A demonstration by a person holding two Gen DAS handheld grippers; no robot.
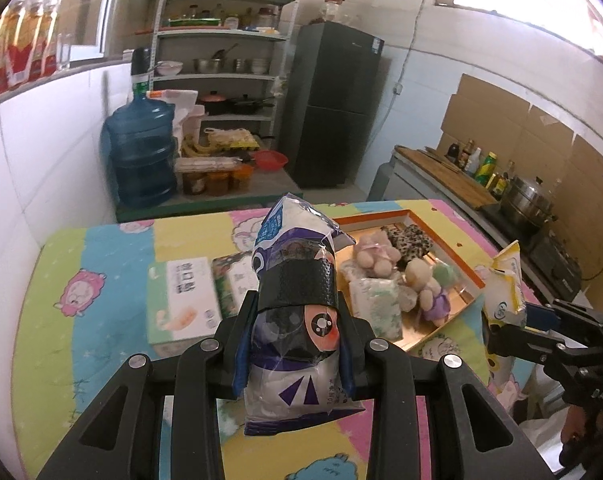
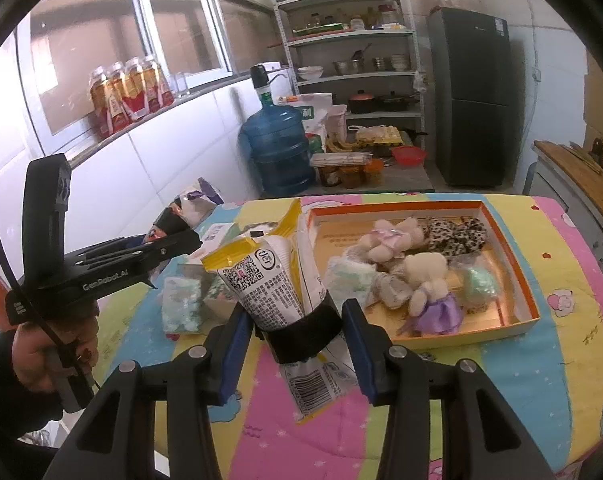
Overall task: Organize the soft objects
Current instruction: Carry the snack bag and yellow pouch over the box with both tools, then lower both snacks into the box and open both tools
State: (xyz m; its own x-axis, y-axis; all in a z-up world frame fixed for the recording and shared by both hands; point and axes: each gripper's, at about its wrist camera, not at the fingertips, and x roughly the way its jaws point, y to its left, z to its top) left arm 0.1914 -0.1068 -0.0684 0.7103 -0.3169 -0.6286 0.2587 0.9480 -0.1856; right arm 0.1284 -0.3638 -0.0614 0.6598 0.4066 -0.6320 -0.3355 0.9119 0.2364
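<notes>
Beside the orange tray (image 2: 517, 246), already holding plush toys (image 2: 427, 280), the left tool (image 1: 297, 340) is gripping a purple-white packet (image 1: 289, 280) and the right tool (image 2: 297, 336) a yellow packet (image 2: 269, 280), both awaiting placement.

A white-and-purple soft plastic pack (image 1: 291, 320) banded in black tape stands upright above the quilt. A yellow-and-white soft pack (image 2: 269, 280), also taped, tilts beside the orange-rimmed cardboard tray (image 2: 517, 264) of plush toys (image 2: 425, 280).
</notes>
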